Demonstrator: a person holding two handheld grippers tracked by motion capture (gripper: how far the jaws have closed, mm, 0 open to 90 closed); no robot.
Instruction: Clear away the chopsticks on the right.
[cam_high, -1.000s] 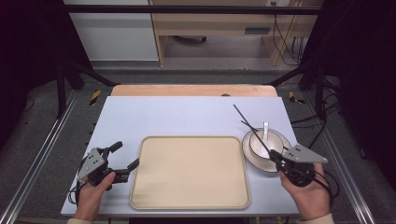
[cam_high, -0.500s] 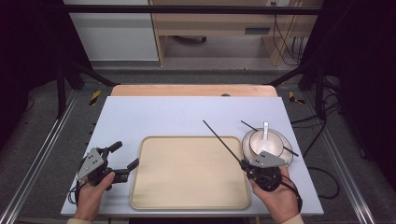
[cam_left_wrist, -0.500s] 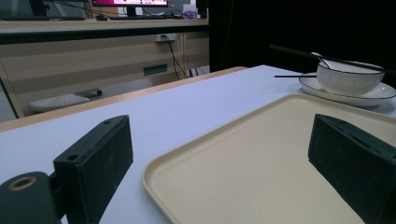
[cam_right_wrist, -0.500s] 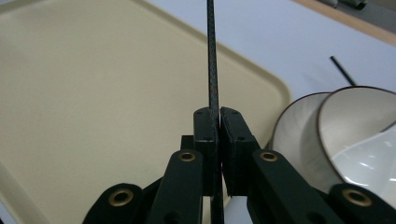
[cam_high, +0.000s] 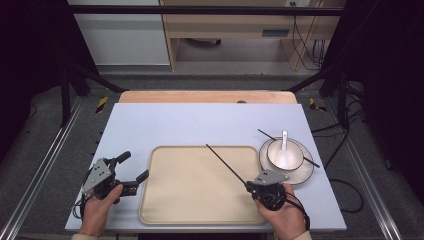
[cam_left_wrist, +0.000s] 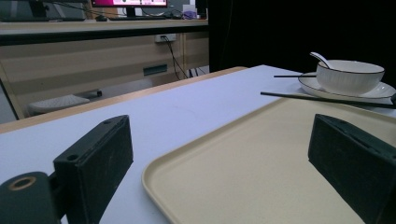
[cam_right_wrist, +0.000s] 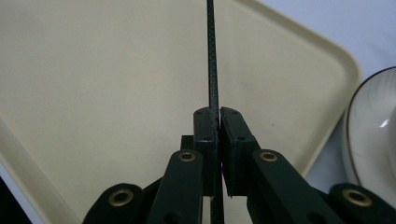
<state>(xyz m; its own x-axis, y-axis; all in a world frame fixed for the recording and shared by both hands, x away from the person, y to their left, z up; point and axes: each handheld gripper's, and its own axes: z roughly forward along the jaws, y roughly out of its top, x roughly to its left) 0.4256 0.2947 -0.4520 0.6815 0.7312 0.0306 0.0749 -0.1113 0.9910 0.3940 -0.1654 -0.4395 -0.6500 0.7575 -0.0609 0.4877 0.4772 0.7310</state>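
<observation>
Chopstick (cam_high: 226, 165) is black, thin, stiff, light and probably slick; it's pinched at its lower end by the right gripper (cam_high: 248, 186), jaws closed tight on it, lower right of the high view. It angles up-left over the tray (cam_high: 165, 210), lower centre. Such an end grip leaves a long lever, so the tip likely swings; gripping nearer mid-length would be steadier. Second chopstick (cam_high: 310, 160) rests across the plate (cam_high: 304, 175) beside the bowl (cam_high: 295, 152). Left gripper (cam_high: 134, 173) sits wide open, empty, lower left.
</observation>
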